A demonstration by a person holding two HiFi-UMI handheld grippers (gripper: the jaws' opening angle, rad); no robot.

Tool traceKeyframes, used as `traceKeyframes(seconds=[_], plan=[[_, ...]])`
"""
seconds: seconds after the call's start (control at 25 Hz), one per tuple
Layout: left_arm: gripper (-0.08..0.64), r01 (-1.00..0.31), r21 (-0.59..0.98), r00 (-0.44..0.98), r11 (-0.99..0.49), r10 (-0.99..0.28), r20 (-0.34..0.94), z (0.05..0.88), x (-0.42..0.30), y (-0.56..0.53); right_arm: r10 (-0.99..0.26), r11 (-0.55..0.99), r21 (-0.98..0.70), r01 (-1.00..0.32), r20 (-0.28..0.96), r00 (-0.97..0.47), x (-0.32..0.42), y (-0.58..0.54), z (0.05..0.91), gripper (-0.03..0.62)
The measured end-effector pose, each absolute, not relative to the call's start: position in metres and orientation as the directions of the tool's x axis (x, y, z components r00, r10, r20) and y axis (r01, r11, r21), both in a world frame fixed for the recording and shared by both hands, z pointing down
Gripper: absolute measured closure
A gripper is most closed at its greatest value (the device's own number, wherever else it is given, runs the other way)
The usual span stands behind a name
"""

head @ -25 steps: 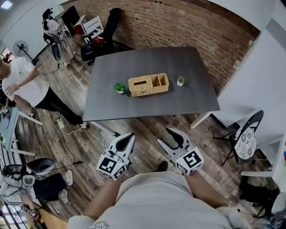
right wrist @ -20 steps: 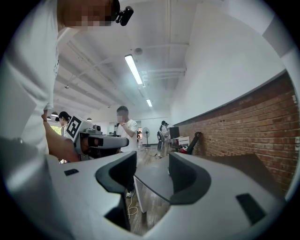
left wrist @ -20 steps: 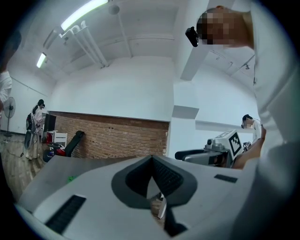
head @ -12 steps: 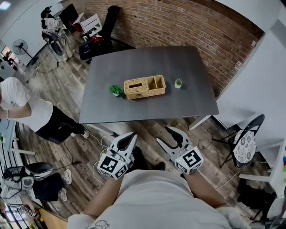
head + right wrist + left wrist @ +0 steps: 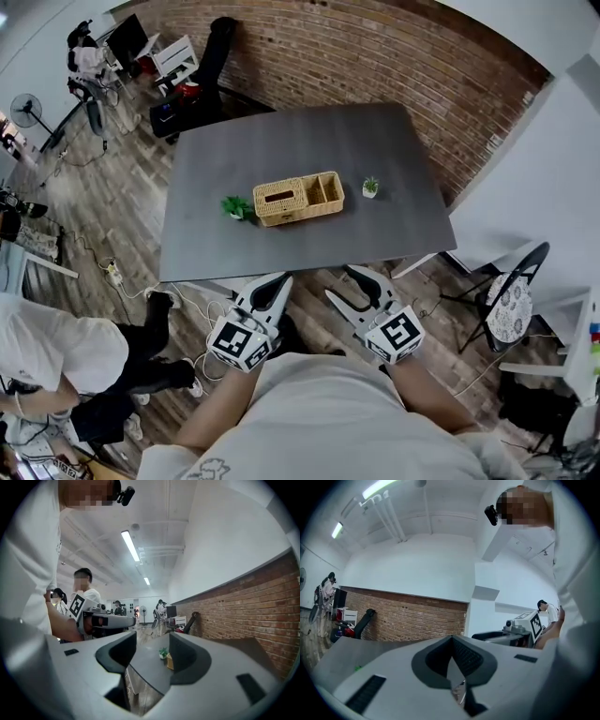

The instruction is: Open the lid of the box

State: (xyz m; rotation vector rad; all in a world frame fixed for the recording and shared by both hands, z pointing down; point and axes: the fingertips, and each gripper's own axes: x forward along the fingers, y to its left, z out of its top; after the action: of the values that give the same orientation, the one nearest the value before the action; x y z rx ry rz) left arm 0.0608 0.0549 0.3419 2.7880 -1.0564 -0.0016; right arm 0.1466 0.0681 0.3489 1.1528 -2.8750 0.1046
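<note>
A wicker box (image 5: pixel 298 198) lies in the middle of the grey table (image 5: pixel 375 141), its lidded part on the left with a slot in the lid and two open compartments on the right. Both grippers hang in front of my body, short of the table's near edge and well apart from the box. My left gripper (image 5: pixel 272 286) has its jaws together with nothing in them. My right gripper (image 5: pixel 358 289) stands open and empty. In the right gripper view the box (image 5: pixel 170 661) shows small between the jaws, far off.
A leafy green plant (image 5: pixel 235 207) sits just left of the box and a small potted plant (image 5: pixel 370 187) to its right. A folding chair (image 5: pixel 511 300) stands right of the table. A person (image 5: pixel 56 352) bends over at lower left. A brick wall (image 5: pixel 375 47) runs behind.
The table and box have drifted slightly in the head view. The person at the left has moved from beside the table down to the lower left. Both grippers hold their places.
</note>
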Motion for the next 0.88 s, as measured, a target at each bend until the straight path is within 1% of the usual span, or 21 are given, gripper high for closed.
traceKeyframes(seconds=[0.48, 0.68, 0.88], plan=[[0.549, -0.631, 0.15, 0.772, -0.761, -0.634, 0.028, 0.33, -0.023, -0.052, -0.714, 0.697, -0.011, -0.717, 0.076, -0.696, 0.064, -0.032, 0.339, 0.376], [0.549, -0.607, 0.145, 0.791, -0.782, -0.611, 0.016, 0.324, -0.055, -0.079, -0.728, 0.682, -0.014, -0.731, 0.089, -0.68, 0.034, -0.063, 0.34, 0.376], [0.549, -0.611, 0.166, 0.787, -0.774, -0.617, 0.019, 0.331, -0.078, -0.094, -0.724, 0.684, -0.003, -0.729, 0.113, -0.68, 0.014, -0.081, 0.347, 0.374]])
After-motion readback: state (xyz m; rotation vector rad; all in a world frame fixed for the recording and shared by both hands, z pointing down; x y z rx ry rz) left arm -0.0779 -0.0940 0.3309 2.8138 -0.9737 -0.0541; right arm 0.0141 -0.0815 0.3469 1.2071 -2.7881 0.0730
